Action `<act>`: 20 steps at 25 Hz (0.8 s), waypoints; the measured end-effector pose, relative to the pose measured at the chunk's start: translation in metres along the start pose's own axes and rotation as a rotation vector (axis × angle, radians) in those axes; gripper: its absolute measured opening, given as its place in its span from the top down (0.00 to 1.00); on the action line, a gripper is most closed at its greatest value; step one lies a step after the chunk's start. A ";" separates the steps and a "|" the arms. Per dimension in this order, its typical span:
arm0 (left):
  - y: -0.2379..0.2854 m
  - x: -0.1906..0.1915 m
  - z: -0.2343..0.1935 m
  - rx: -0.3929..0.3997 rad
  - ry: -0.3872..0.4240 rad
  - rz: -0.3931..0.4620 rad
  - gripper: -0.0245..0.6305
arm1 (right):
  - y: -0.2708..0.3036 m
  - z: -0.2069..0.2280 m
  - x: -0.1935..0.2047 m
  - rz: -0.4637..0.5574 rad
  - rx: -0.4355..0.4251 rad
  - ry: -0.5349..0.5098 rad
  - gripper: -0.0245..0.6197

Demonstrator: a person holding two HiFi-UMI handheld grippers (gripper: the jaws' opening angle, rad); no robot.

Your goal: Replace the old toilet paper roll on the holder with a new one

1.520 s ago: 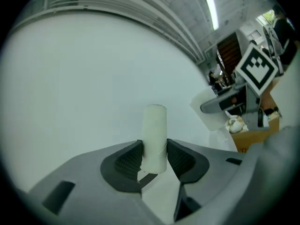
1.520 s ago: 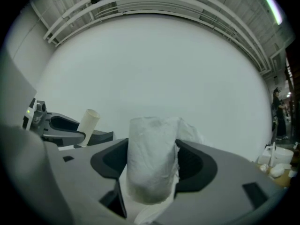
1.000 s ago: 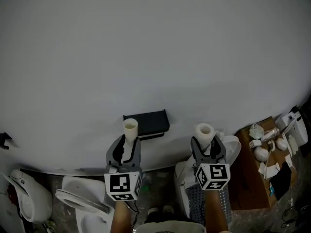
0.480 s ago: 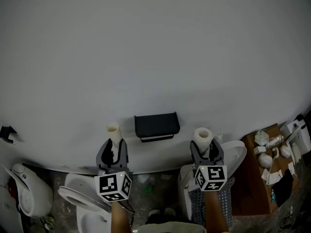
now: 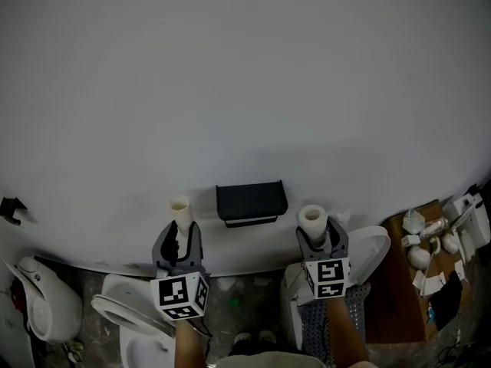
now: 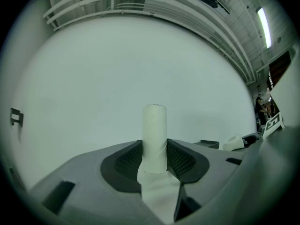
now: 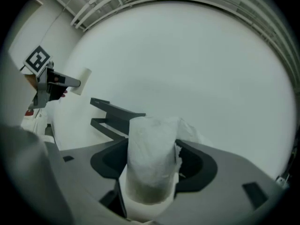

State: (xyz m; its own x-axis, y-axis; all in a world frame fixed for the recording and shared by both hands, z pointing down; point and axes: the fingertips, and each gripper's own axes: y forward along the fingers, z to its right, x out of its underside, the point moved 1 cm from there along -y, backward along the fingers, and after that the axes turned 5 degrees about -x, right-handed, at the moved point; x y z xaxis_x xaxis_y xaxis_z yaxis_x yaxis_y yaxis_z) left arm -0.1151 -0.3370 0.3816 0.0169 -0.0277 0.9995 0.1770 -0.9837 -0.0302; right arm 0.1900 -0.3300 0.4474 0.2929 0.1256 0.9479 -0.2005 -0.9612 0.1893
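Note:
A black paper holder (image 5: 252, 202) is fixed to the white wall and stands bare. To its left, my left gripper (image 5: 180, 234) is shut on the old roll (image 5: 180, 208), a thin upright cardboard core with a little paper (image 6: 154, 135). To the holder's right, my right gripper (image 5: 313, 240) is shut on the new roll (image 5: 312, 219), a thicker white roll held upright (image 7: 152, 161). In the right gripper view the holder (image 7: 115, 115) lies just left of the new roll, and the old roll (image 7: 82, 81) shows farther left.
Below the wall stand a white toilet bowl (image 5: 126, 313) at the left and another toilet (image 5: 370, 245) at the right. A cardboard box (image 5: 399, 297) with white odds and ends sits at far right. A small black bracket (image 5: 11, 208) hangs on the wall at far left.
My left gripper has carried the old roll leftward, away from the holder's left end. My right gripper has brought the new roll lower and closer to the holder's right end.

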 end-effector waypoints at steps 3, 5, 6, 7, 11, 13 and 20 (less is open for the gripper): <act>-0.001 0.001 -0.001 0.000 -0.006 -0.002 0.71 | 0.008 -0.005 0.004 -0.049 -0.015 -0.126 0.51; -0.001 -0.001 -0.002 -0.001 -0.001 0.001 0.71 | 0.012 -0.006 0.006 -0.085 -0.021 -0.224 0.51; -0.002 -0.002 -0.002 -0.002 0.000 0.002 0.71 | 0.014 -0.007 0.008 -0.101 -0.025 -0.269 0.51; -0.002 -0.003 -0.003 -0.003 0.001 0.004 0.71 | 0.016 -0.007 0.009 -0.117 -0.029 -0.313 0.51; -0.003 -0.005 -0.006 -0.005 0.003 0.009 0.71 | 0.027 -0.006 0.019 -0.184 -0.031 -0.500 0.51; -0.004 -0.005 -0.006 -0.005 0.004 0.008 0.71 | 0.031 -0.005 0.026 -0.221 -0.027 -0.606 0.51; -0.007 -0.004 -0.010 -0.010 0.010 0.002 0.71 | 0.045 -0.006 0.037 -0.296 -0.049 -0.942 0.51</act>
State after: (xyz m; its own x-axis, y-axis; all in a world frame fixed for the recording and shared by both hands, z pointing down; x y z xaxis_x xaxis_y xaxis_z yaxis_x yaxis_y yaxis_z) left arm -0.1262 -0.3320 0.3781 0.0073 -0.0311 0.9995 0.1672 -0.9854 -0.0319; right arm 0.1864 -0.3672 0.4928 0.9575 0.0924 0.2733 -0.0313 -0.9084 0.4170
